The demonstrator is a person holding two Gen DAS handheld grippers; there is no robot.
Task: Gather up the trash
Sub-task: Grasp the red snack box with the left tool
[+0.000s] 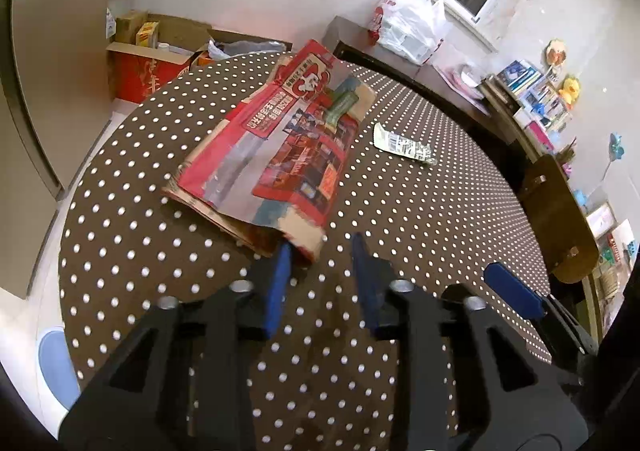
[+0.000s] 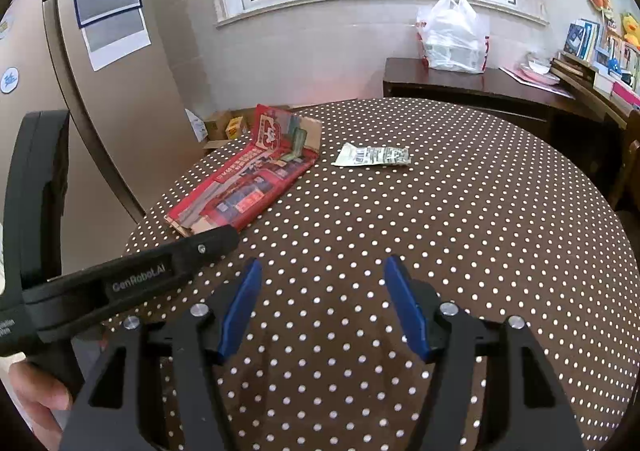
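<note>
A flattened red printed paper bag (image 1: 280, 155) lies on the brown polka-dot table (image 1: 420, 231); it also shows in the right wrist view (image 2: 248, 187). A crumpled white wrapper (image 1: 402, 147) lies to its right, also in the right wrist view (image 2: 374, 157). My left gripper (image 1: 322, 251) is open, its fingertips right at the bag's near torn edge, the left finger (image 1: 280, 279) touching or just under it. My right gripper (image 2: 320, 271) is open and empty above the table, well short of the wrapper. Its blue pad (image 1: 512, 291) shows in the left view.
Cardboard boxes (image 1: 160, 47) sit on the floor beyond the table. A dark side table (image 2: 480, 87) under the window holds a white plastic bag (image 2: 452, 35). A wooden chair (image 1: 560, 219) stands at the table's right edge. A tall beige cabinet (image 2: 112, 91) stands left.
</note>
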